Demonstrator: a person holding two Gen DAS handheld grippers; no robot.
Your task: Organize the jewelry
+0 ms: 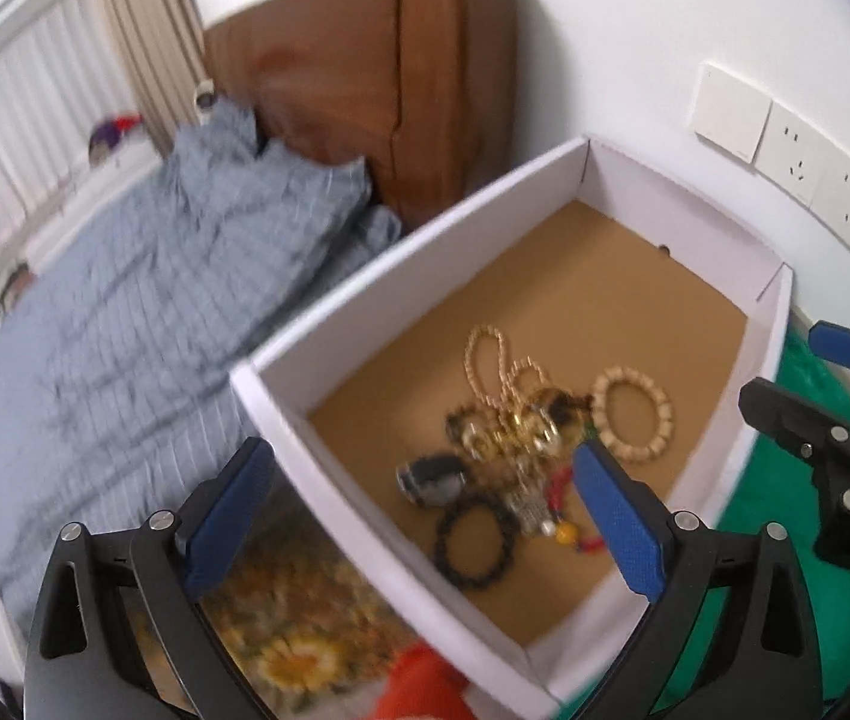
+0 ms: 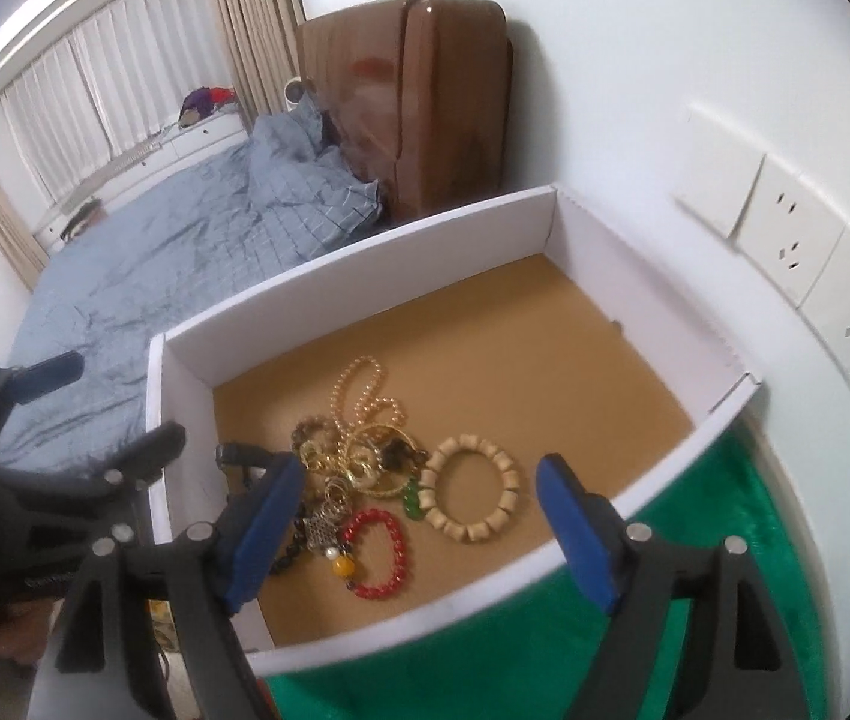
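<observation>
Box: a shallow white cardboard box point(image 2: 365, 276) with a brown floor sits on a green cloth point(image 2: 694, 600), close to the white wall.
Jewelry: all of it lies heaped in the near half of the box; the far half is bare brown card.
Pieces: a pale wooden bead bracelet point(image 2: 472, 489) lies at the right of the heap, a red bead bracelet point(image 2: 378, 552) nearest, a pearl necklace point(image 2: 362, 390) at the far side, gold rings and chains point(image 2: 359, 462) tangled in the middle, a black bead bracelet point(image 1: 472, 546) at the left.
Left claw point(image 1: 425, 516): spread wide and empty, straddling the box's left wall.
Right claw point(image 2: 419, 528): spread wide and empty, over the near end of the box.
Room: a bed with a blue checked quilt point(image 2: 185, 252) stretches away on the left, with a brown headboard point(image 2: 425, 102) at the wall.
Wall: sockets point(image 2: 814, 276) at the right.
</observation>
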